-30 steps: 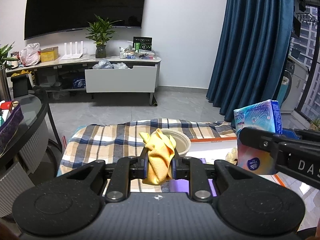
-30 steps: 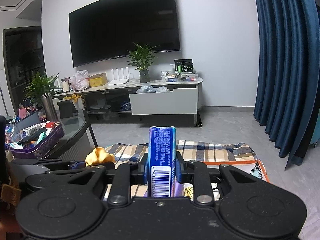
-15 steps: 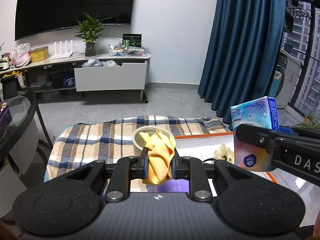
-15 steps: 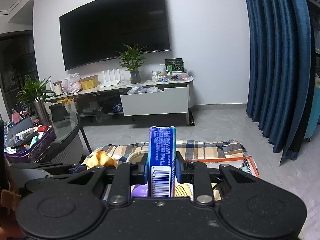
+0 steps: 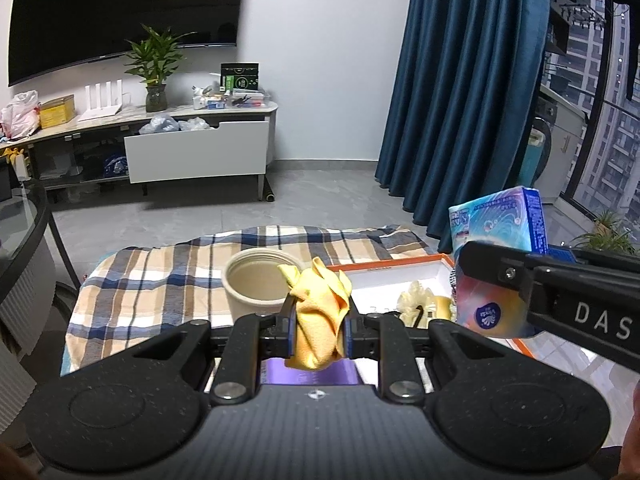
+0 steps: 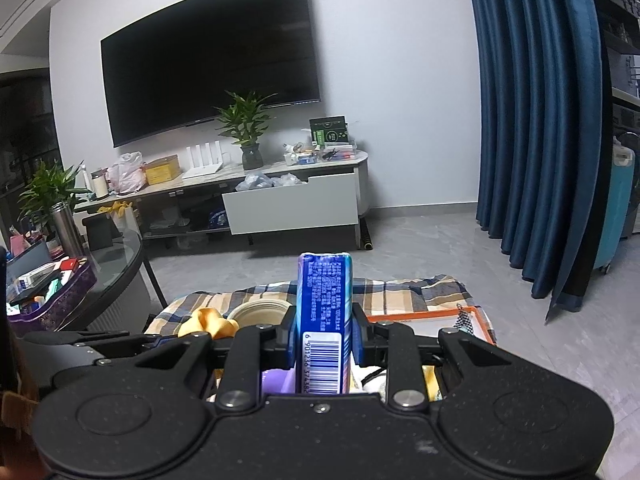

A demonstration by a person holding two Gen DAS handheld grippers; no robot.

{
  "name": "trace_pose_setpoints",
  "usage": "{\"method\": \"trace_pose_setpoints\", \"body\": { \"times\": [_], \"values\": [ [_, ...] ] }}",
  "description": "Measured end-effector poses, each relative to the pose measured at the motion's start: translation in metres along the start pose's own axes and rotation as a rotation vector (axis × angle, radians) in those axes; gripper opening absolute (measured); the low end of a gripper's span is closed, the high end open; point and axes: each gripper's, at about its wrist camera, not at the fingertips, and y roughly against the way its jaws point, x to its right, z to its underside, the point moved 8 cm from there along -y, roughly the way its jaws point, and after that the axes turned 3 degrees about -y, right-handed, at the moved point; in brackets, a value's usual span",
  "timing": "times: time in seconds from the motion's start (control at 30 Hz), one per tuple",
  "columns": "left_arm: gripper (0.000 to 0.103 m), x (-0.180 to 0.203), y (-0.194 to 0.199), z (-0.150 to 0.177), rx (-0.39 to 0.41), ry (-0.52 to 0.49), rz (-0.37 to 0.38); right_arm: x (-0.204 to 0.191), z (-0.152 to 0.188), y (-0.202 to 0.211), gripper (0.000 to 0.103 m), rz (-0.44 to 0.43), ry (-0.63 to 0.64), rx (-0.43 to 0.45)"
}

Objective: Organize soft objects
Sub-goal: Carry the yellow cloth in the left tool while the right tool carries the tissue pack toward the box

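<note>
Holding both loads aloft: left gripper (image 5: 320,334) has its fingers (image 5: 291,330) clamped on a crumpled yellow cloth (image 5: 318,320), and right gripper (image 6: 323,346) has its fingers (image 6: 358,342) pinched on the narrow sides of a blue tissue pack (image 6: 324,320), standing upright, barcode toward the camera. Below and ahead, on a plaid cover (image 5: 160,280), sit a round beige container (image 5: 256,280) and, to its right, a white tray with an orange rim (image 5: 384,266); a pale scrunchie (image 5: 416,302) lies in the tray. Cloth hangs near the container's rim, not in it. Judgement: neither item is placed yet. Risks: the cloth is gripped mid-bundle with loose folds above and below, so on release it may drape over the container rim or cling to a finger pad. The tissue pack is soft and squeezed on thin faces; it may tip or slide out if tilted. Grippers are close side by side, so a collision is possible.
</note>
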Motion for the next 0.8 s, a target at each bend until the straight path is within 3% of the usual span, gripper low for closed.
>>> {"method": "trace_pose_setpoints", "body": {
  "times": [0.8],
  "values": [
    [0.023, 0.028, -0.018, 0.003, -0.043, -0.032, 0.087, 0.048, 0.0, 0.002, 0.031, 0.077, -0.058, -0.001]
  ]
}}
